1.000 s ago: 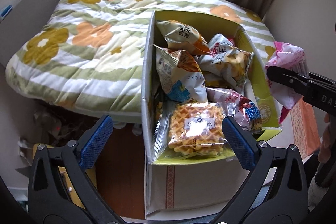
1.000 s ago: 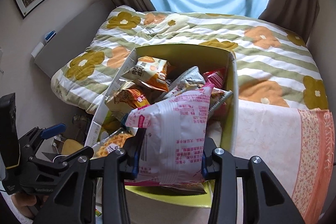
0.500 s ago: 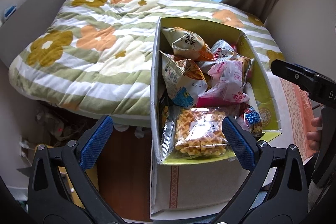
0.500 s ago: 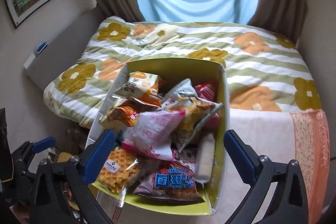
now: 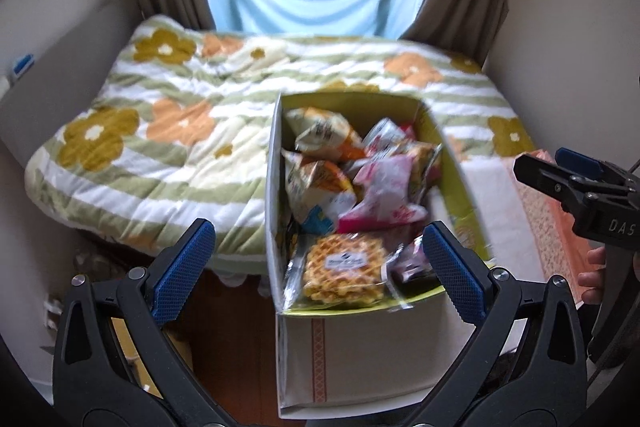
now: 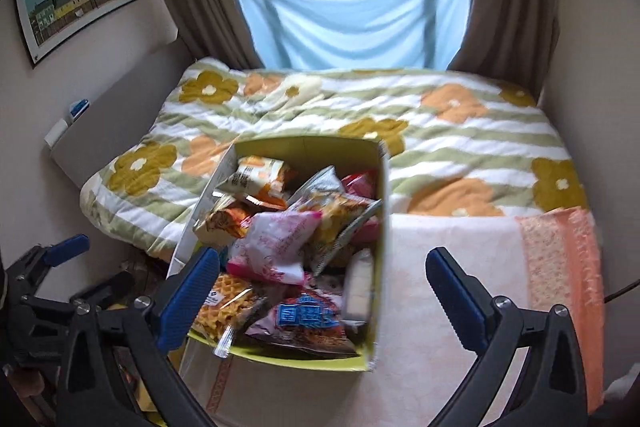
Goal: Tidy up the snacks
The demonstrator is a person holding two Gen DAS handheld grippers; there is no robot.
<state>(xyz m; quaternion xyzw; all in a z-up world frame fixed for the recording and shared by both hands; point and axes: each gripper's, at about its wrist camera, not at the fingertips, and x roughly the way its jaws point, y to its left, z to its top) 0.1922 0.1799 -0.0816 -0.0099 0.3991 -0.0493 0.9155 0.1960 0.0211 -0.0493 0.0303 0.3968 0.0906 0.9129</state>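
Both the left gripper (image 5: 316, 259) and right gripper (image 6: 322, 291) hang spread and empty above the box (image 6: 382, 211); the pink packet (image 6: 276, 247) lies atop the heaped snacks, so sorting looks nearly done.

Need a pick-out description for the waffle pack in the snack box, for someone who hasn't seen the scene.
Find the open cardboard box with the yellow-green lining, standing against the flower-patterned quilt. The clear-wrapped golden waffle pack lies at the box's near end, on the side towards the quilt. It alone shows a grid-patterned waffle through clear film with a small white label; its neighbours are opaque printed bags.
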